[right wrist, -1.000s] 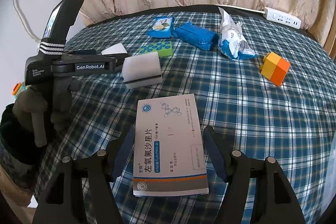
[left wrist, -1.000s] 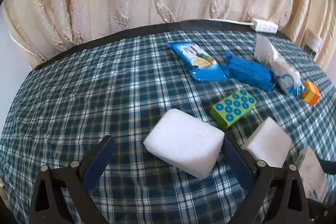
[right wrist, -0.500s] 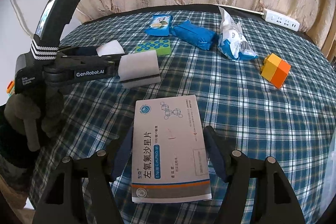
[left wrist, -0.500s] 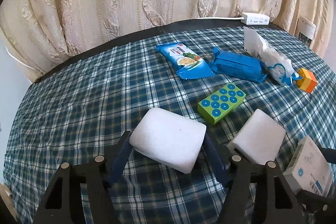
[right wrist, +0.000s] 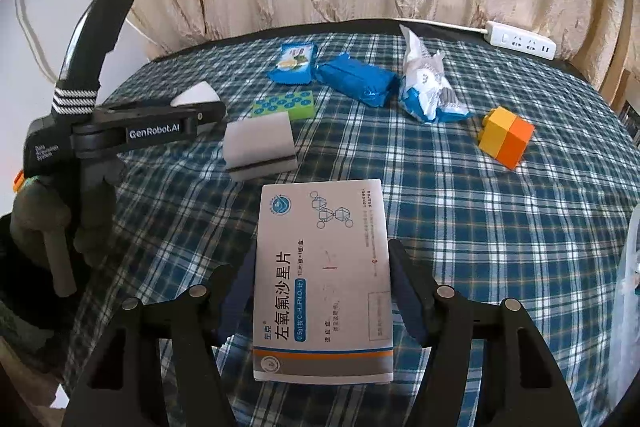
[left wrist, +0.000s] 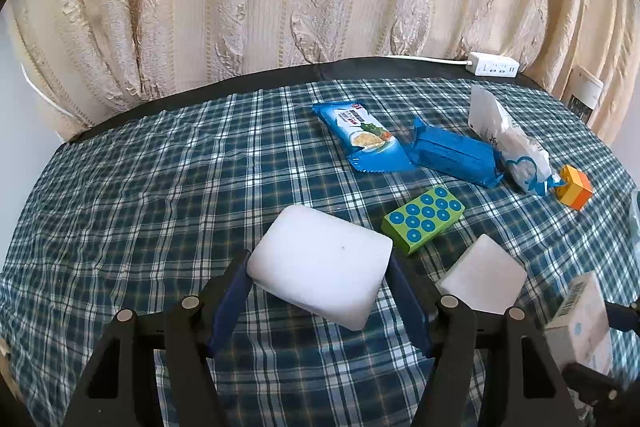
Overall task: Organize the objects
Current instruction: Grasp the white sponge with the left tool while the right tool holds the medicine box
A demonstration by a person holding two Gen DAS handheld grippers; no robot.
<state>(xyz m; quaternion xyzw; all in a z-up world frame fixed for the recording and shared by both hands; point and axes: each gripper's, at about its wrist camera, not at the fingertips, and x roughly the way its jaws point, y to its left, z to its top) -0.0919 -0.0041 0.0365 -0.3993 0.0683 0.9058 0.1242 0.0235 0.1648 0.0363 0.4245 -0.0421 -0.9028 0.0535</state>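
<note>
My left gripper [left wrist: 318, 281] is shut on a white sponge block [left wrist: 320, 263] and holds it above the plaid tablecloth [left wrist: 160, 211]. In the right wrist view the left gripper [right wrist: 208, 115] is at the left, with that sponge's tip [right wrist: 196, 94] showing above its fingers. My right gripper [right wrist: 322, 281] is shut on a white medicine box [right wrist: 322, 279] with blue and orange print, held above the cloth. A second white sponge [left wrist: 482, 275] lies on the cloth to the right of the left gripper; it also shows in the right wrist view [right wrist: 260, 143].
On the cloth lie a green dotted block [left wrist: 424, 217], a blue snack packet [left wrist: 362, 137], a blue wrapped pack [left wrist: 454, 157], a white-blue bag [left wrist: 508, 143] and a yellow-orange cube [right wrist: 506, 139]. A power strip [right wrist: 522, 43] lies by the curtain. Clear plastic [right wrist: 628, 287] is at the right edge.
The left gripper closed on the white sponge and lifted it off the cloth. The right gripper keeps the medicine box and raised it slightly.
</note>
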